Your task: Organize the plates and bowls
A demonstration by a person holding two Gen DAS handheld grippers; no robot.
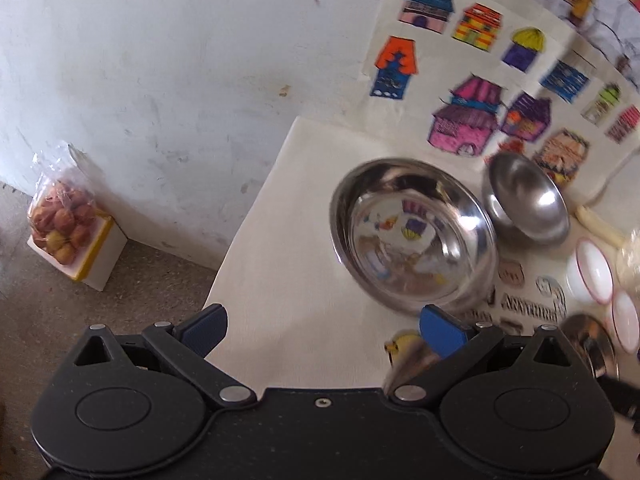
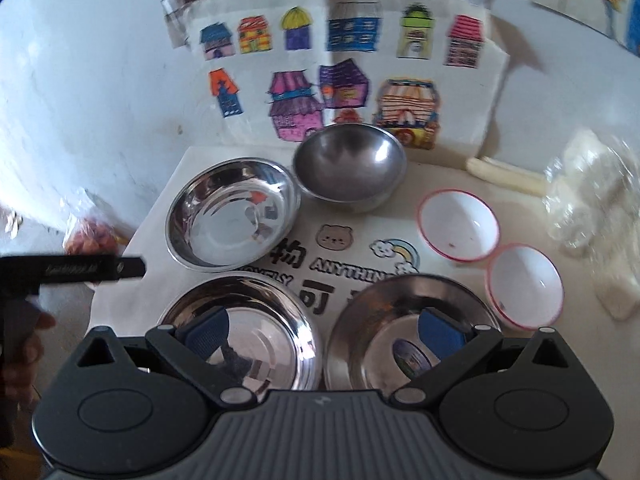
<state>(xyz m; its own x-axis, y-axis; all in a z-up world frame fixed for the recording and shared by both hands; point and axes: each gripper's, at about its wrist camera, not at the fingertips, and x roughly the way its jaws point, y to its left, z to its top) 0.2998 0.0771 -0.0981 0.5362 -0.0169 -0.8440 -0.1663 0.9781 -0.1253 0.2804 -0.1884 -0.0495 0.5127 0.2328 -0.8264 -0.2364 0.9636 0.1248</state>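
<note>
In the right wrist view three shallow steel plates lie on the white cloth: one at the far left (image 2: pixel 232 216), one near left (image 2: pixel 256 332) and one near right (image 2: pixel 384 336). A deep steel bowl (image 2: pixel 350 168) stands behind them. Two white bowls with pink rims (image 2: pixel 458 226) (image 2: pixel 524 280) sit at the right. My right gripper (image 2: pixel 324 332) is open and empty above the two near plates. My left gripper (image 1: pixel 324 330) is open and empty over the table's left part, just short of the far left plate (image 1: pixel 416 236). The deep bowl (image 1: pixel 526 200) stands behind it.
A cloth with coloured house drawings (image 2: pixel 340 76) hangs behind the table. A clear plastic bag (image 2: pixel 588 196) and a rolled white item (image 2: pixel 504 176) lie at the right. A bag of round fruit on a white box (image 1: pixel 66 224) stands on the floor by the wall.
</note>
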